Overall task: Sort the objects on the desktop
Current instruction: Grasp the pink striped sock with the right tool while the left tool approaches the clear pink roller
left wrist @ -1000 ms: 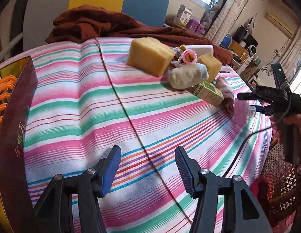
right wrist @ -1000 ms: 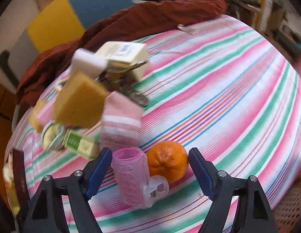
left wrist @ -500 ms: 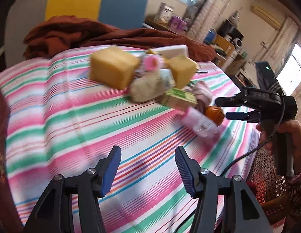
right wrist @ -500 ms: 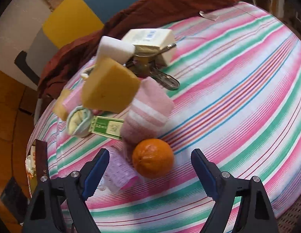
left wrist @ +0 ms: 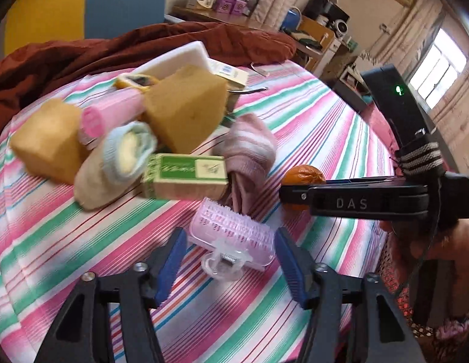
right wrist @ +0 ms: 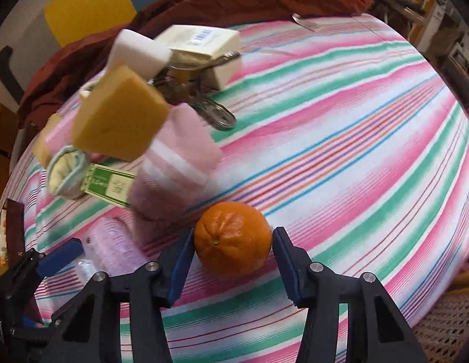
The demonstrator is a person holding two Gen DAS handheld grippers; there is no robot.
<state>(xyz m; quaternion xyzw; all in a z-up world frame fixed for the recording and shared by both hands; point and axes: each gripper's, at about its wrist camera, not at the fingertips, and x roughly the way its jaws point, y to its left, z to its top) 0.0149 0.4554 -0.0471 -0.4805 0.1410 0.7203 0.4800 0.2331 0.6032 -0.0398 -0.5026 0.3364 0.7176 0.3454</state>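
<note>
A pink hair roller (left wrist: pixel 231 236) lies on the striped tablecloth (left wrist: pixel 83 236) between the open jaws of my left gripper (left wrist: pixel 229 260); it also shows in the right wrist view (right wrist: pixel 113 248). An orange (right wrist: pixel 232 237) sits between the open jaws of my right gripper (right wrist: pixel 232 257), apart from both pads; in the left wrist view the orange (left wrist: pixel 304 174) is partly hidden behind the right gripper (left wrist: pixel 282 195). Behind lies a pile: a green box (left wrist: pixel 186 175), a pink striped sock (left wrist: pixel 249 154), a rolled sock (left wrist: pixel 125 157) and yellow sponges (left wrist: pixel 186 109).
A white box (right wrist: pixel 204 45), a white foam block (right wrist: pixel 137 51) and metal clips (right wrist: pixel 216 112) lie at the back of the pile. A brown cloth (right wrist: pixel 234 0) is heaped along the far table edge. A dark box edge (right wrist: pixel 14 227) stands at left.
My left gripper moved right and forward up to the pink roller. My right gripper moved forward so the orange sits between its jaws. Both stay open.
</note>
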